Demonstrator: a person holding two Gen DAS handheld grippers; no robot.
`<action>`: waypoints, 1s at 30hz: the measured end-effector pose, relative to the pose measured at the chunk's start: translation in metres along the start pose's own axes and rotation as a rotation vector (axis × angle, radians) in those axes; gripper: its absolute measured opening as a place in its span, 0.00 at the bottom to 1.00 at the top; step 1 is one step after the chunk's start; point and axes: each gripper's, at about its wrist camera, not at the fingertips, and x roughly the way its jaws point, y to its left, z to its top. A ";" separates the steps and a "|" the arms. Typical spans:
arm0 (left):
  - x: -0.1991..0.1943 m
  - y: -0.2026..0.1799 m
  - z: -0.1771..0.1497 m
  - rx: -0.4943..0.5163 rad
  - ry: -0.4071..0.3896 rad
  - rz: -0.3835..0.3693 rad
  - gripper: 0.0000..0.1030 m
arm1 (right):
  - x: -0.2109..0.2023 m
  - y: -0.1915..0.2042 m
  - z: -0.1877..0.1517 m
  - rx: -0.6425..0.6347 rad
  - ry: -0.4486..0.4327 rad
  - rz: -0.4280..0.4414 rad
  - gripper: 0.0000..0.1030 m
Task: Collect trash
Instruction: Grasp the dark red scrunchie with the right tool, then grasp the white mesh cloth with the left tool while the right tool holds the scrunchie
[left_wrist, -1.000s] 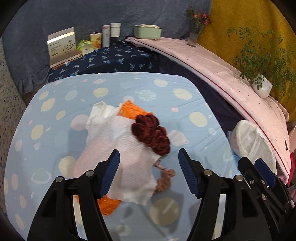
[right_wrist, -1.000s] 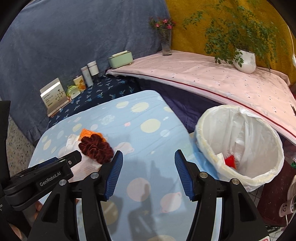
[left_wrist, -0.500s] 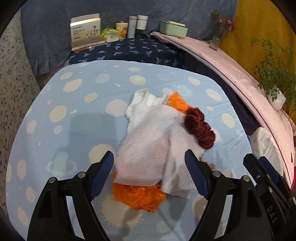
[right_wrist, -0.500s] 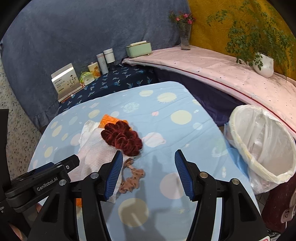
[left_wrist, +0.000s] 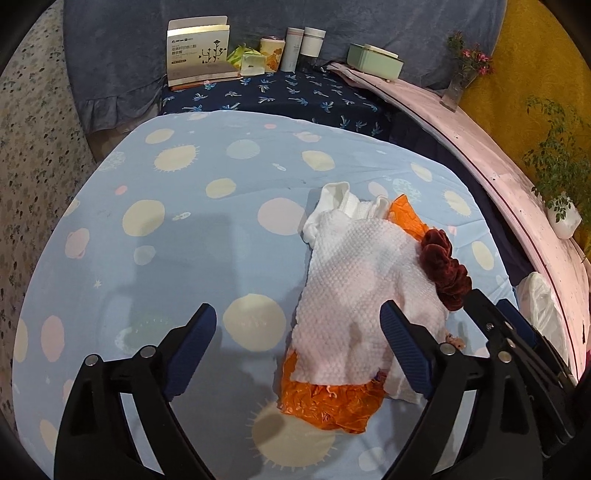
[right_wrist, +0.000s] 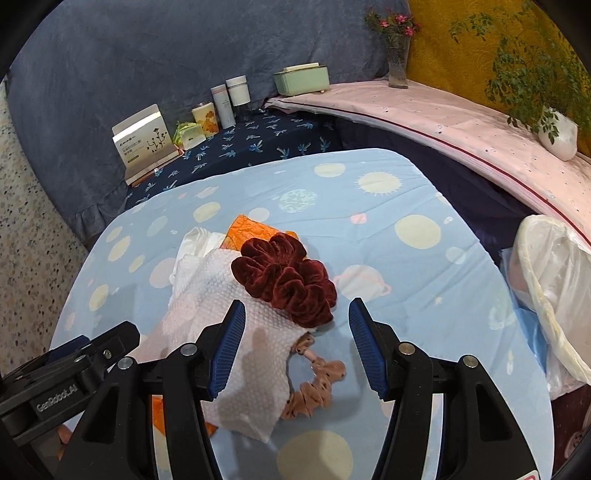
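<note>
Left wrist view: the left gripper (left_wrist: 297, 326) hangs with its jaws spread wide and nothing between them, over the table (left_wrist: 177, 258). The white paper towel (left_wrist: 364, 291) lies just ahead and to its right, long axis running away from the claw, draped over the orange wrapper (left_wrist: 332, 404), toward the table's right edge

Right wrist view: the right gripper (right_wrist: 297, 349) is likewise spread and empty. The towel's corner sits by its left finger and the dark red scrunchie (right_wrist: 286, 278) lies directly ahead, so this gripper looks nearer; the lined bin (right_wrist: 554, 291) stands off the right edge
</note>
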 end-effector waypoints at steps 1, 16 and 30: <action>0.001 0.000 0.001 -0.001 0.000 0.000 0.84 | 0.003 0.001 0.001 -0.001 0.003 0.001 0.55; 0.015 -0.008 0.008 0.027 0.031 -0.032 0.84 | 0.041 -0.010 0.008 0.034 0.046 0.031 0.18; 0.016 -0.055 -0.003 0.123 0.074 -0.117 0.59 | -0.007 -0.047 0.022 0.104 -0.043 0.014 0.16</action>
